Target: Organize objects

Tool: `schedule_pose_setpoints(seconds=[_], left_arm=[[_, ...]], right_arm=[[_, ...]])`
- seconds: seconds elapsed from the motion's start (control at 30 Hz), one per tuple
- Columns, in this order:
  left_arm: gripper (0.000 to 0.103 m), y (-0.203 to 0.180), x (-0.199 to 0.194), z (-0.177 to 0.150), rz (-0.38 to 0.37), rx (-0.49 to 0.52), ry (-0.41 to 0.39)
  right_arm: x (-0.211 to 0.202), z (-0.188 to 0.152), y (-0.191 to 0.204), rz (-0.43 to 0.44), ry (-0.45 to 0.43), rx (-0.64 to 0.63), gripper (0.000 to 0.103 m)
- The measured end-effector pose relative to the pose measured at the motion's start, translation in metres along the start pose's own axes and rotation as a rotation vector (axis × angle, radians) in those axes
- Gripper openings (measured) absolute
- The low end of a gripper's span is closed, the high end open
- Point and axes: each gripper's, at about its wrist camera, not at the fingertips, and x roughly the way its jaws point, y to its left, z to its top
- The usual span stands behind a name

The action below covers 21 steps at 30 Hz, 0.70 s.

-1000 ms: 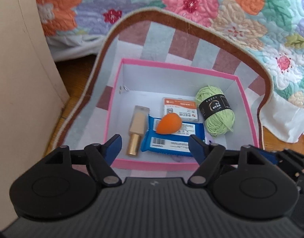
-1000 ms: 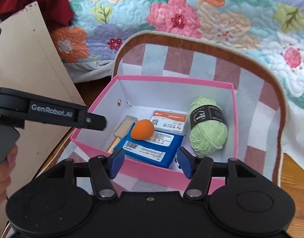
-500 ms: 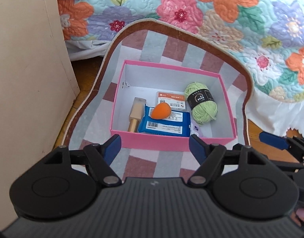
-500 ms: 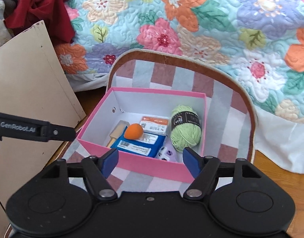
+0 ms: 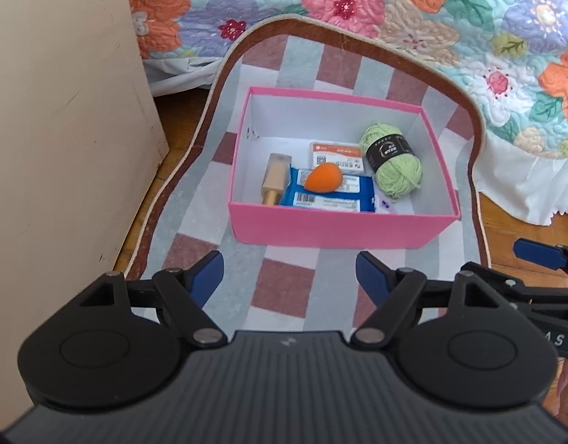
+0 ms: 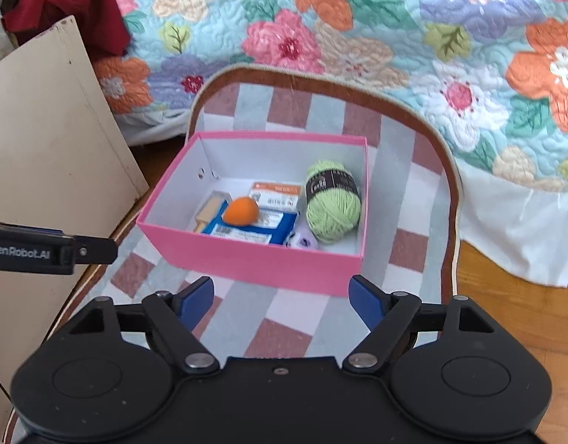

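A pink box [image 5: 339, 227] [image 6: 254, 259] stands on a checked mat [image 5: 280, 288] [image 6: 280, 318]. It holds a green yarn ball [image 5: 393, 161] [image 6: 332, 201], an orange egg-shaped sponge [image 5: 323, 177] [image 6: 241, 211] lying on a blue packet [image 5: 328, 196] [image 6: 247, 231], an orange-and-white card [image 5: 336, 152] [image 6: 274, 194], a gold tube [image 5: 274, 179] [image 6: 210, 209] and a small white-purple thing [image 6: 302, 240]. My left gripper [image 5: 289, 272] is open and empty, in front of the box. My right gripper [image 6: 280, 290] is open and empty, also short of the box.
A flowered quilt [image 5: 413, 11] [image 6: 358, 26] hangs behind the mat. A beige board [image 5: 58, 129] [image 6: 43, 140] stands at the left. Wooden floor [image 6: 521, 318] shows at the right. A red cloth [image 6: 65, 3] lies at the top left.
Both grippers have drawn back and up from the box, which now looks smaller and farther. Both stay open and empty. The things in the box have not moved.
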Motion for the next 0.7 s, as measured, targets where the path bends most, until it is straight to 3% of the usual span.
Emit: schedule_pose_setpoints(seconds=[0.27,0.5,0.7], left_arm=[[0.079,0.01,-0.005,-0.018,0.019,-0.003,0.02],[0.102,0.013,-0.009,-0.024,0.026,-0.008,0.037],[0.103,0.016,-0.018,-0.027,0.038,-0.011,0.062]], right_arm=[[-0.007,-0.011,0.005,-0.031,0.015,0.006,0.095],[-0.008,-0.019,0.008,-0.035,0.072,0.031,0.101],[-0.015,-0.025,0.008,-0.04,0.084,0.063,0.101]])
